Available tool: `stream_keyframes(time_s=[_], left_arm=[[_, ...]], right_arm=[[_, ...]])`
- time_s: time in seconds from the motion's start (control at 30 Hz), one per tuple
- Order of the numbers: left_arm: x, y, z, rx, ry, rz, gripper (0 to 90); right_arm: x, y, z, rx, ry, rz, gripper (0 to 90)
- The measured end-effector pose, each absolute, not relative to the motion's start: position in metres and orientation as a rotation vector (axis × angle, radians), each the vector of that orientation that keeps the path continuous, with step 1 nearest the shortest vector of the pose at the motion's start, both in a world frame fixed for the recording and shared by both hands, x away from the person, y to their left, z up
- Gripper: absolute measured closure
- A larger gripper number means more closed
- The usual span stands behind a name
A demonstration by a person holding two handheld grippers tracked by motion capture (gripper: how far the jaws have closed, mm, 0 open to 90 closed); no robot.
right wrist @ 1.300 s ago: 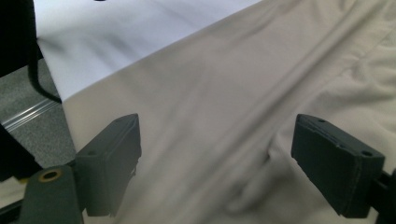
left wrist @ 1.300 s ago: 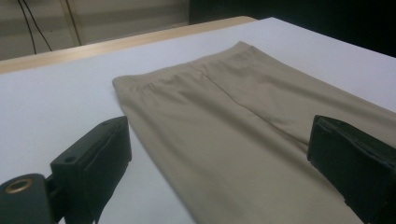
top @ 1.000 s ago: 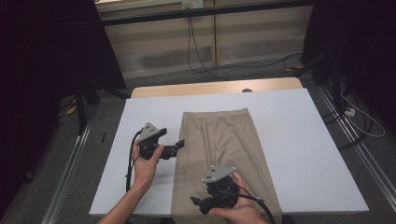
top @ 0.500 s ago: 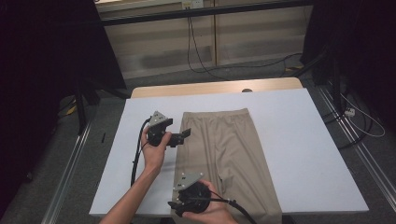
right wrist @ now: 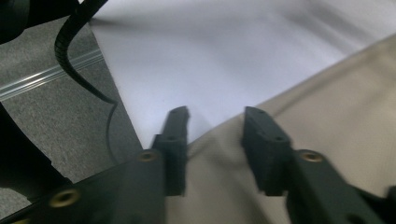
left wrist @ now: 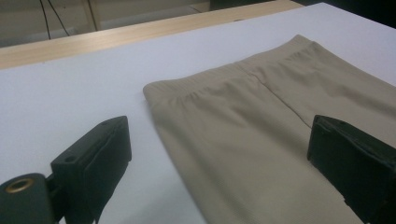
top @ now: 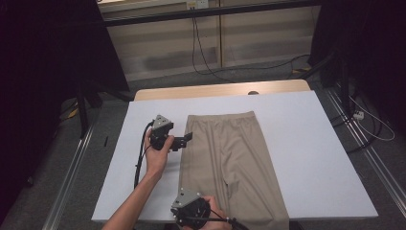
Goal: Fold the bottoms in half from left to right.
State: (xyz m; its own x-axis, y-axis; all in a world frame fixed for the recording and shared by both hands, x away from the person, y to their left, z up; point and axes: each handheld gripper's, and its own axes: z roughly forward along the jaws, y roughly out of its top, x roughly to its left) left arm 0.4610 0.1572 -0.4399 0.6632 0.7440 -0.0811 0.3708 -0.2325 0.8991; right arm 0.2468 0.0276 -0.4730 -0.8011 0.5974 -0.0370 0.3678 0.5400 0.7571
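Note:
Beige trousers [top: 230, 158] lie flat on the white table [top: 306, 143], waistband at the far end. My left gripper [top: 184, 139] hovers at their left edge just below the waistband, open. In the left gripper view its jaws stand wide apart around the left waistband corner [left wrist: 161, 91] of the trousers [left wrist: 261, 140], touching nothing. My right gripper [top: 183, 211] is at the near table edge, at the trousers' lower left edge. Its jaws have just been closing; in the right gripper view my right gripper [right wrist: 217, 116] has a narrow gap left over the edge of the trousers [right wrist: 327, 121], pads apart from it.
A wooden strip [top: 220, 90] runs along the table's far edge. Grey floor with metal rails [top: 72, 163] lies left of the table, and cables [top: 373, 129] trail on the right. The left table edge [right wrist: 119, 102] is close to my right gripper.
My right gripper has moved left and nearer along the trousers to their lower left edge. My left gripper has shifted farther up the table toward the waistband.

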Motion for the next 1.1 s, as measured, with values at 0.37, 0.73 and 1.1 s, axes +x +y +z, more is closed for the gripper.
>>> stream_keyframes(time_s=[0.37, 0.73, 1.1], left_arm=[[0.5, 0.15, -0.442, 1.873, 1.01, 0.434, 12.2], [0.55, 0.133, -0.456, 1.969, 1.12, 0.404, 46.7], [0.556, 0.13, -0.462, 2.002, 1.107, 0.409, 58.4]], right_arm=[[0.243, 0.028, -0.47, 0.837, 2.489, 1.089, 90.0], [0.244, 0.024, -0.468, 0.84, 2.512, 1.099, 90.0], [0.245, 0.022, -0.468, 0.863, 2.519, 1.13, 90.0]])
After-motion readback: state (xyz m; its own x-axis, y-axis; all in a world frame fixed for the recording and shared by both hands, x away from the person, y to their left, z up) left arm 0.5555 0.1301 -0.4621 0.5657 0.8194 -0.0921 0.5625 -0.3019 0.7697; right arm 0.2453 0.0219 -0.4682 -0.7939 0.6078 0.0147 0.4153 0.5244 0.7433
